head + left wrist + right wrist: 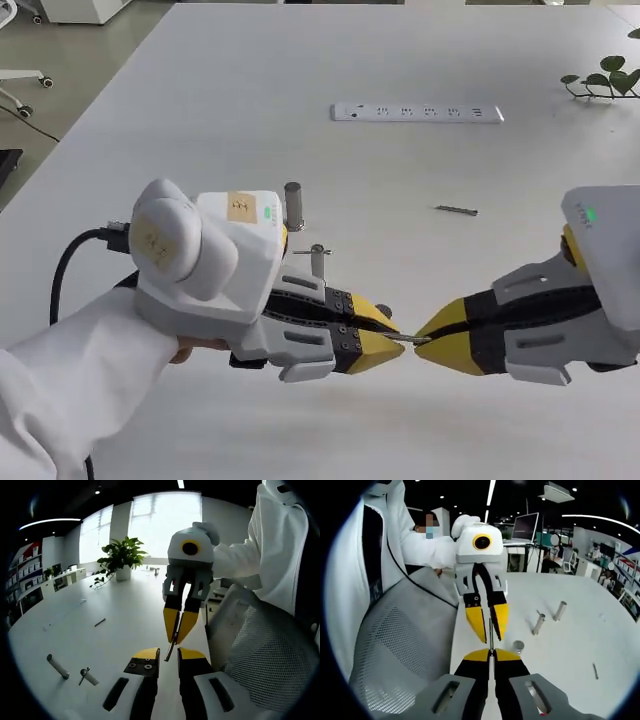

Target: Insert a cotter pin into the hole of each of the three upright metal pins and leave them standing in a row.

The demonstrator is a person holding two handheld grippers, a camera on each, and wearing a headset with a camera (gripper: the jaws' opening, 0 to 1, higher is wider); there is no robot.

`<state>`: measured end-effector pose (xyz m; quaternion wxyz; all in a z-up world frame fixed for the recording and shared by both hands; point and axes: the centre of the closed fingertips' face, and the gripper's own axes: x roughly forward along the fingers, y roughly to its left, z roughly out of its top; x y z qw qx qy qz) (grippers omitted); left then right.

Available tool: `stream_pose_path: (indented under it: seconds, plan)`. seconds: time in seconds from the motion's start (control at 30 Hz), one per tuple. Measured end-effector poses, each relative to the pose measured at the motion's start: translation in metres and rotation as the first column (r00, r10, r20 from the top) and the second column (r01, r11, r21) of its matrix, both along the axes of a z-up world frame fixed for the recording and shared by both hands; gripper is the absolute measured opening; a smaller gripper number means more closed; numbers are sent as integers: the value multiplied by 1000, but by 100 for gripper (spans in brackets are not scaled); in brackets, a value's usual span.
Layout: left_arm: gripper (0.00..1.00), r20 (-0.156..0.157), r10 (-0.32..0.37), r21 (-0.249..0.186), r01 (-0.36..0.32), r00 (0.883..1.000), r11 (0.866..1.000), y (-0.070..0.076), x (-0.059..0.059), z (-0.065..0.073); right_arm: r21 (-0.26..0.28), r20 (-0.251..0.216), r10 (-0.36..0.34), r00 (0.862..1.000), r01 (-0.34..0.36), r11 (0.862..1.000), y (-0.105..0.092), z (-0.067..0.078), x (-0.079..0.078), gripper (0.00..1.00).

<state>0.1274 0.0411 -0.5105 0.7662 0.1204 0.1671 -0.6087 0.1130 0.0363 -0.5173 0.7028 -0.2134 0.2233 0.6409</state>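
Note:
A thin cotter pin [407, 339] hangs in the air between the two grippers' yellow tips. My right gripper [491, 653] is shut on one end of it. My left gripper [169, 654] faces it tip to tip, jaws apart, with the pin's free end [170, 650] in the gap. Behind them three metal pins stand upright on the white table: a bare one [293, 205], a middle one [318, 259] with a cotter pin through its top, and a third [383, 312] half hidden behind the left gripper. They appear in the right gripper view too, as the far pin [560, 611], the middle pin [538, 624] and the near pin [518, 646].
One loose cotter pin [456, 210] lies on the table to the right of the upright pins. A white power strip [417, 112] lies farther back, and a plant [605, 80] reaches in at the far right edge. A mesh chair [405, 645] stands by the table's edge.

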Motion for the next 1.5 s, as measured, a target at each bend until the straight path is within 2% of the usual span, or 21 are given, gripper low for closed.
stream_pose_path:
  seconds: [0.03,0.07,0.2,0.27,0.33,0.37,0.47,0.73,0.83,0.9,1.0,1.27,1.5]
  plan:
    - [17,10,16,0,-16,1000,1000,1,3,0,0,4,-9,1000,9,1000,-1,0,2,0]
    - [19,-3,20,3,-20,1000,1000,1,2,-2,-3,7,-20,1000,20,1000,-2,0,5,0]
    - [33,3,57,8,-57,998,998,1,9,-9,-36,12,-71,997,72,997,-13,-7,20,0]
    - [34,7,91,19,-91,996,996,2,15,-15,-70,21,-94,995,95,993,-18,-13,24,0]
    - [34,-4,124,22,-124,992,992,4,21,-21,-106,23,-100,995,102,989,-23,-20,26,0]
    - [34,-11,135,21,-134,991,991,4,23,-25,-119,28,-105,994,107,987,-26,-28,29,0]
    - [33,-23,139,35,-138,990,990,3,25,-34,-154,33,-109,993,113,982,-29,-35,31,0]
    - [30,-44,159,64,-156,986,986,1,32,-50,-208,45,-104,994,112,972,-33,-44,33,0]
    - [26,-65,165,54,-161,984,985,-1,34,-53,-214,50,-99,994,107,971,-33,-43,34,0]
    - [23,-101,167,39,-164,981,986,-3,33,-55,-216,52,-96,994,105,971,-33,-42,35,0]
    - [20,-97,174,52,-170,980,984,-2,35,-59,-222,55,-88,995,98,970,-32,-42,36,0]
    - [14,-100,188,50,-184,977,982,1,38,-62,-240,59,-55,997,67,969,-29,-43,38,0]
    - [12,-118,176,37,-173,977,984,0,37,-62,-240,61,-45,997,58,969,-25,-44,39,0]
